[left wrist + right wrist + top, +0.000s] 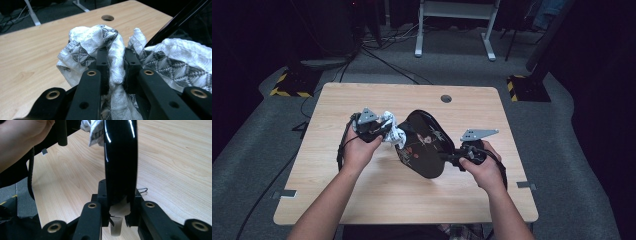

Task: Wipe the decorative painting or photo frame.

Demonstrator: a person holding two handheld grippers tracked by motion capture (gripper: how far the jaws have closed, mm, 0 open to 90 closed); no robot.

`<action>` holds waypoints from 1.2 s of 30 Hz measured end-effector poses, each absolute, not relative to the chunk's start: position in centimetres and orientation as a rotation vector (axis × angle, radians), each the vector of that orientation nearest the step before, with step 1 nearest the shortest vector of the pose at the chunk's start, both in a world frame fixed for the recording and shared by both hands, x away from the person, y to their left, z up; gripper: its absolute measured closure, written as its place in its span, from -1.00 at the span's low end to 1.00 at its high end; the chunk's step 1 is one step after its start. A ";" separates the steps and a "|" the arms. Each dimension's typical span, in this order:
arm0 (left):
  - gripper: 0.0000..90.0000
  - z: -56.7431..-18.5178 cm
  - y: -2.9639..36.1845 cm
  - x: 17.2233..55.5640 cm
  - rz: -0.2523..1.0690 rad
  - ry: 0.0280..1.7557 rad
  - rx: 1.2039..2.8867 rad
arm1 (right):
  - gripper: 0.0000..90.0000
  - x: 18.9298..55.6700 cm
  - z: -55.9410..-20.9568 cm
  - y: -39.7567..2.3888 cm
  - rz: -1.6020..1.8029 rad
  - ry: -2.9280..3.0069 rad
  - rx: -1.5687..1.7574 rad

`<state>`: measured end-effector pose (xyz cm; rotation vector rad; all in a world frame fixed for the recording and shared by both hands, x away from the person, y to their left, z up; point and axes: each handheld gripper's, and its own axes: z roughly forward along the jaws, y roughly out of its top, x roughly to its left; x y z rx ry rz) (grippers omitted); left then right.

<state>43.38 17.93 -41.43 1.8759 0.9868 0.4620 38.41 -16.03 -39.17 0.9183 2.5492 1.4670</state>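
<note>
The left tongs (pixel 116 67) were closed tight on a bunched white cloth with a grey diamond pattern (pixel 87 46), a fold of which was pinched between the two jaws while the rest spilled out to either side of them and ahead of their tips. The right tongs (pixel 120 206) were clamped on the rim of a glossy black plate (pixel 121 157), which stood on edge between the jaws and rose straight up from them; a pale patch showed at the gripped edge, its nature not determinable. In the high view the left tongs (pixel 379 131) and the right tongs (pixel 451 159) were held above the wooden surface (pixel 377 200), with the plate (pixel 424 145) between them, its decorated face turned towards the camera. The cloth (pixel 392 131) lay directly at the tips of the left tongs and was pressed against the plate's edge on the side farthest from the right tongs. Beyond the left tongs, a round hole (pixel 107 17) was noted in the surface near its far edge.
</note>
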 end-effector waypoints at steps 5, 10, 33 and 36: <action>0.76 -42.1 18.0 43.4 0.456 0.999 1.887 | 0.74 38.4 -39.2 -16.0 1.472 2.552 0.920; 0.76 -42.9 18.2 43.2 0.439 1.006 1.909 | 0.74 38.4 -39.2 -16.0 1.470 2.553 0.917; 0.76 -45.5 18.5 42.2 0.364 0.990 1.970 | 0.74 38.4 -39.2 -16.0 1.471 2.551 0.918; 0.76 -45.6 18.4 42.1 0.356 0.984 1.978 | 0.74 38.4 -39.2 -16.0 1.472 2.552 0.916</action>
